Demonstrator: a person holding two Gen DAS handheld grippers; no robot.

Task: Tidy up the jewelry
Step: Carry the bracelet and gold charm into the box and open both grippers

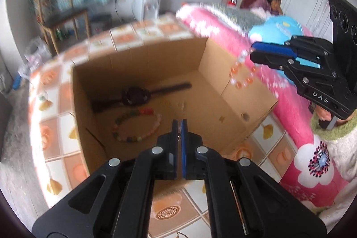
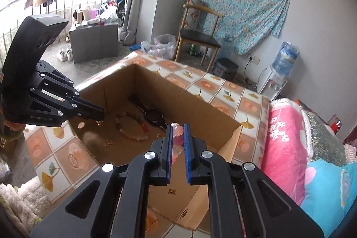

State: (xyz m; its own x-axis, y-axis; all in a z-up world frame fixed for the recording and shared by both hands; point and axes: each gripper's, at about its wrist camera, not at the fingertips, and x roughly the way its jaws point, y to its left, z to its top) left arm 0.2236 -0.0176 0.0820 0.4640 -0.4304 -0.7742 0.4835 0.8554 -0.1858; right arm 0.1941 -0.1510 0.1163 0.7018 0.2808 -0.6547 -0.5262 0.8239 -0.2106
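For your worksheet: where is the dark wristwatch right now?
In both wrist views, the wristwatch lies on the cardboard box floor near its far wall, beside the multicoloured bead bracelet.

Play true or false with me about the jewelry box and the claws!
1. The right claw holds a pink bead bracelet. True.
2. The cardboard box is closed. False: it is open on top.
3. A multicolored bead bracelet lies inside the box. True.
4. The wristwatch hangs from the left claw. False: it lies on the box floor.
5. The box sits on a bare wooden table. False: it sits on a tablecloth with an orange and white check.
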